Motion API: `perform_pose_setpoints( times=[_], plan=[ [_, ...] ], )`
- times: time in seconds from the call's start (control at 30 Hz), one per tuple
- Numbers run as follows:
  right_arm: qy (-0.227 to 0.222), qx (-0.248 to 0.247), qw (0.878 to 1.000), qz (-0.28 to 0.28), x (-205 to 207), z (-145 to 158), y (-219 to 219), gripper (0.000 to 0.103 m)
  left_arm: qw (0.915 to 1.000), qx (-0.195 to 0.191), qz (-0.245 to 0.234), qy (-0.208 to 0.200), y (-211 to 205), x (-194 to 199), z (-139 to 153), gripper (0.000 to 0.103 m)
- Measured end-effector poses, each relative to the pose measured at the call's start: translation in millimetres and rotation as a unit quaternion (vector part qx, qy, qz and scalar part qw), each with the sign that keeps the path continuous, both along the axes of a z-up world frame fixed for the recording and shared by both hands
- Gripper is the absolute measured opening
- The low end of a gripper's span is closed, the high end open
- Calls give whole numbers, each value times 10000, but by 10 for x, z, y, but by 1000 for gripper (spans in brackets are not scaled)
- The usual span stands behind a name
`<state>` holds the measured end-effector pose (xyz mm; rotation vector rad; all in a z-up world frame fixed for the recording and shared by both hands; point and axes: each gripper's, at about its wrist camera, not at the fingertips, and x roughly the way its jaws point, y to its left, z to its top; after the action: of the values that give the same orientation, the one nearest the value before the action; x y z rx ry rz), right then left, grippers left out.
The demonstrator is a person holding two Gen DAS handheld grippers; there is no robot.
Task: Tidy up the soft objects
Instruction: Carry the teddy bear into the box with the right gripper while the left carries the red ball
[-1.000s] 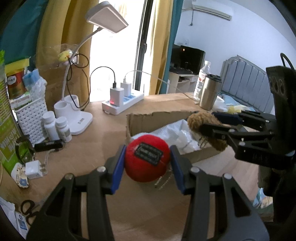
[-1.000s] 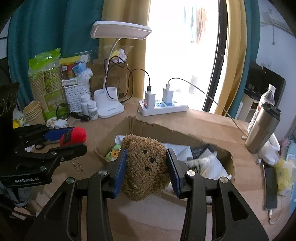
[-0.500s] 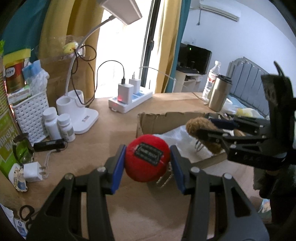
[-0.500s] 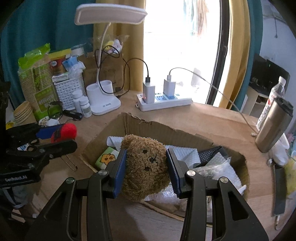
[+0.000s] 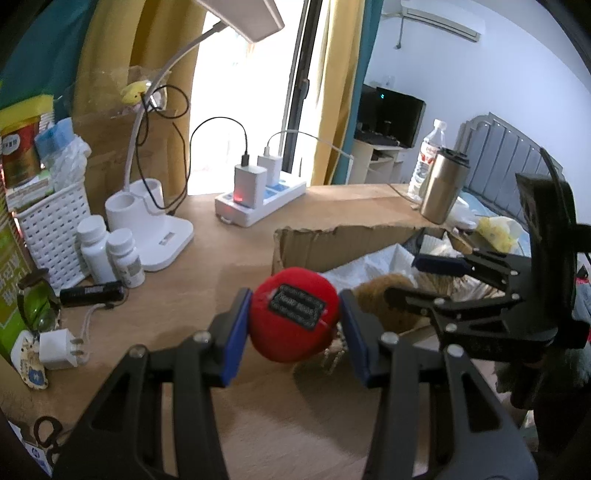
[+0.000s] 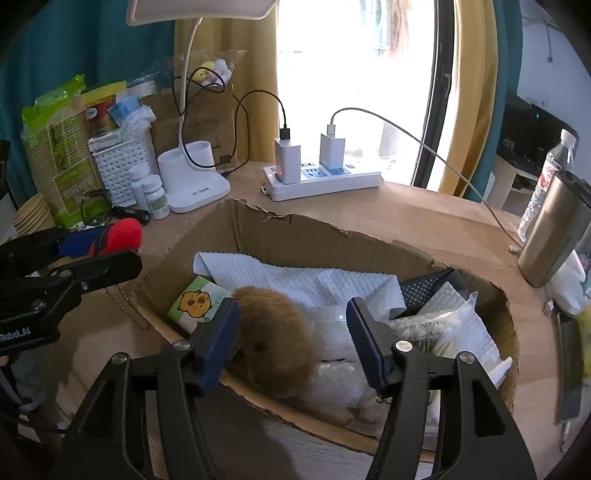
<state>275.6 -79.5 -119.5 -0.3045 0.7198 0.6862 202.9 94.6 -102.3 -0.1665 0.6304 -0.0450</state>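
Brown plush bear (image 6: 275,339) lies inside cardboard box (image 6: 295,236), near its front edge, touching left pad only; right gripper (image 6: 295,345) spread wide. Left gripper (image 5: 295,325) clamps red plush ball (image 5: 293,319) (above bare table (image 5: 207,266), beside box corner).

Bright daylight is pouring through the tall dark-framed window (image 6: 354,74) at the far side, washing out between mustard-yellow curtains (image 5: 338,92) edged with teal drapes (image 6: 74,40). A pale blue wall (image 5: 480,81) is carrying a white air conditioner (image 5: 439,20) at far right, and a light wooden desk (image 5: 207,258) is stretching across below.
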Motion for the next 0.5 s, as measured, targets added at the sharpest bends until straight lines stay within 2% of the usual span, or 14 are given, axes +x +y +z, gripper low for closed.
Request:
perform_pose_setpoints(
  times=[0.5],
  plan=[
    [-224,480,9982,-270,84,166,-496,65,9997,191,-147,15,-305,187,44,49]
  ],
)
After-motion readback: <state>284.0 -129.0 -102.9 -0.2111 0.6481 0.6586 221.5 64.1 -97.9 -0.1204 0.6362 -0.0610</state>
